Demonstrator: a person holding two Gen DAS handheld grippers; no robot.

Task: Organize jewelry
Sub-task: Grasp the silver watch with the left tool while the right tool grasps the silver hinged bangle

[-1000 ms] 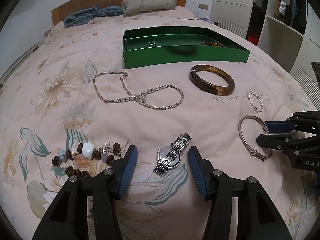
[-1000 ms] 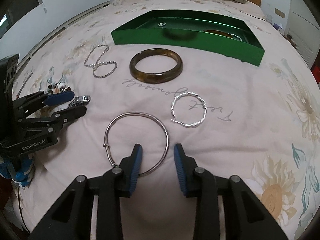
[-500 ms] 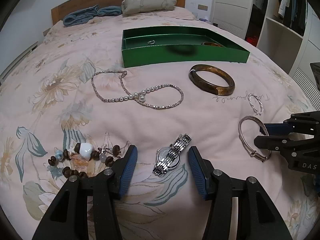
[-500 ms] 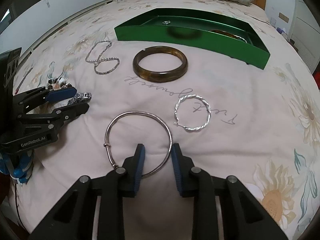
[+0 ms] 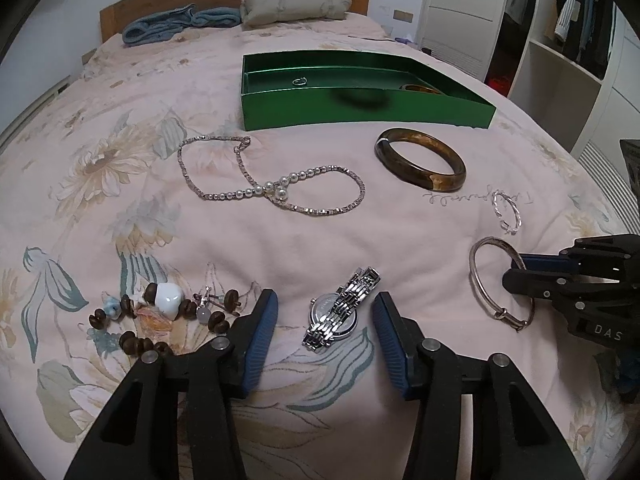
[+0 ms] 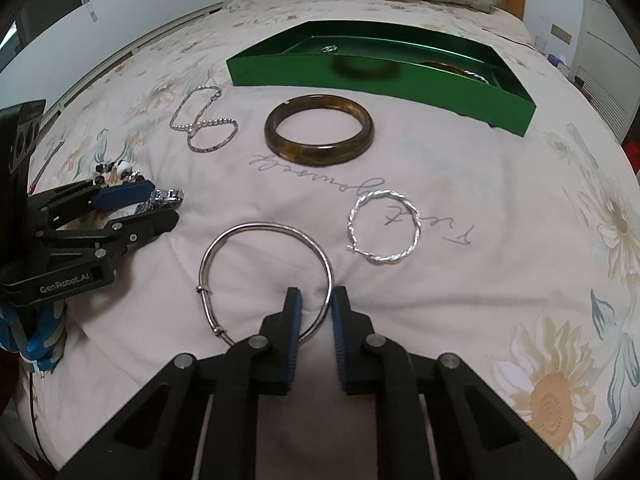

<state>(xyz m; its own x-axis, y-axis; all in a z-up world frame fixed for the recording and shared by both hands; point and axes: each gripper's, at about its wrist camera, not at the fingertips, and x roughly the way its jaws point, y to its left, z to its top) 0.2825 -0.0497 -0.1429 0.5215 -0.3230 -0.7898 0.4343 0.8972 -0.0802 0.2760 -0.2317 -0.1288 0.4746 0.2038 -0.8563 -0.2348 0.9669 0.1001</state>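
- The green tray (image 5: pixel 360 110) sits on the floral bedspread (image 5: pixel 280 240) toward the headboard, beyond all the loose jewelry.
- Inside the tray a small ring (image 5: pixel 299 81) lies near the back left, apart from the rest.
- At the tray's right end an amber bangle (image 5: pixel 420 88) shows just over the front wall; the right wrist view shows a thin silver piece (image 6: pixel 478 77) next to it. Whether the two touch cannot be told.
- A dark blurred patch lies on the tray's front wall; what it is cannot be told.
- Outside the tray, just in front of its right half, lies a brown bangle (image 5: pixel 420 164), flat on the bedspread.
- A pearl necklace (image 5: pixel 272 184) is looped on the bedspread in front of the tray's left end.
- A twisted hoop (image 6: pixel 384 228) lies near the embroidered lettering, just beside the silver bangle.
- The right gripper (image 6: pixel 316 300) is nearly closed around the wire of the silver bangle (image 6: pixel 264 276): one finger inside the hoop, one outside, with a narrow gap left, so it is not yet pinching. The bangle lies flat.
- The left gripper (image 5: pixel 324 312) is spread wide, its fingers on either side of the watch (image 5: pixel 342 308), which lies on the bedspread untouched.
- A bead bracelet (image 5: pixel 168 316) with a white stone lies just left of the left gripper.
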